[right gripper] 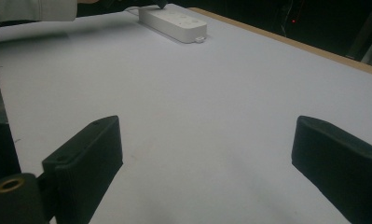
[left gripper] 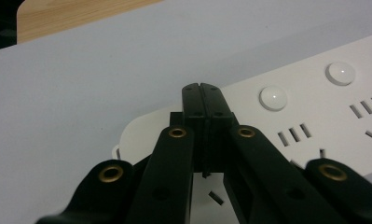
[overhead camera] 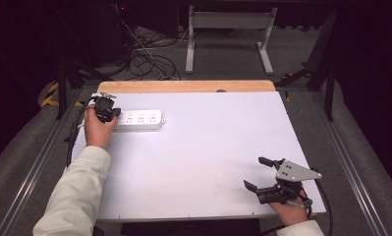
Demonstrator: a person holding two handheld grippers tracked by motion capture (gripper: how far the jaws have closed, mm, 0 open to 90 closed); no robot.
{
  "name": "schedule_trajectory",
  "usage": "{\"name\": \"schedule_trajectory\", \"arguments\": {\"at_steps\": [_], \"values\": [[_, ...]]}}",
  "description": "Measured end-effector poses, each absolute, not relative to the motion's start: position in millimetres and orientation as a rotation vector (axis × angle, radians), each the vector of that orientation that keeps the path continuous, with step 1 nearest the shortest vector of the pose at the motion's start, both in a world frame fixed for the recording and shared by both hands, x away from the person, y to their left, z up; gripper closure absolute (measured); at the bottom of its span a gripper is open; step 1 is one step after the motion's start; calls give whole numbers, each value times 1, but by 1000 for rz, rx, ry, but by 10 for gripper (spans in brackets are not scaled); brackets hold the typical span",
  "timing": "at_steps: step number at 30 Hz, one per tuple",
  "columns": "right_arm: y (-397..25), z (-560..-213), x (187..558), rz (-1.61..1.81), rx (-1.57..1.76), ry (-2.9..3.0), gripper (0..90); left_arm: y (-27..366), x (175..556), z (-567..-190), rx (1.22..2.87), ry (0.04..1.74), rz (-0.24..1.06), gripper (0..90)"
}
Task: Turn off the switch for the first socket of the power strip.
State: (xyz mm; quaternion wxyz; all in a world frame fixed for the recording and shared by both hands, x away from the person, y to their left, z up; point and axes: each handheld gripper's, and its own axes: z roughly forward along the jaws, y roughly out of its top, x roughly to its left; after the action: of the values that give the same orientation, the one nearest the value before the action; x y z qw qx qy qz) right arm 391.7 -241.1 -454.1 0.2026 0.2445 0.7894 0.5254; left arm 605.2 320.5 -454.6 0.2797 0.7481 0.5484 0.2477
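Note:
A white power strip (overhead camera: 140,119) lies at the far left of the white table (overhead camera: 198,162). My left gripper (overhead camera: 111,115) is shut, its tips pressed together over the strip's left end. In the left gripper view the closed jaws (left gripper: 203,100) sit just above the power strip (left gripper: 314,116), beside two round white buttons and several socket slots; I cannot tell whether they touch it. My right gripper (overhead camera: 253,172) stands open near the front right corner with nothing between its jaws. The right gripper (right gripper: 207,158) view looks across bare table toward the power strip (right gripper: 174,21).
A wooden strip (overhead camera: 183,86) borders the table's far edge. Beyond it are tangled cables (overhead camera: 144,54) on the floor and a white frame's legs (overhead camera: 228,39). A light sleeve (overhead camera: 75,196) covers the left forearm at the table's left side.

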Motion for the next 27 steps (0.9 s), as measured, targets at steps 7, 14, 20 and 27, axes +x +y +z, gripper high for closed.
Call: {"name": "schedule_trajectory", "arguments": {"at_steps": [7, 14, 20, 27], "values": [[-242, -454, 392, 1467, 682, 2203, 92, 319, 604, -454, 2000, 1466, 633, 900], [-242, -454, 391, 1467, 687, 2201, 93, 316, 603, -456, 2004, 1463, 667, 900], [-242, -454, 391, 1470, 682, 2205, 93, 320, 602, -458, 1948, 1472, 644, 900], [-241, -454, 391, 1468, 675, 2209, 92, 322, 603, -461, 1920, 1480, 643, 900]]}}
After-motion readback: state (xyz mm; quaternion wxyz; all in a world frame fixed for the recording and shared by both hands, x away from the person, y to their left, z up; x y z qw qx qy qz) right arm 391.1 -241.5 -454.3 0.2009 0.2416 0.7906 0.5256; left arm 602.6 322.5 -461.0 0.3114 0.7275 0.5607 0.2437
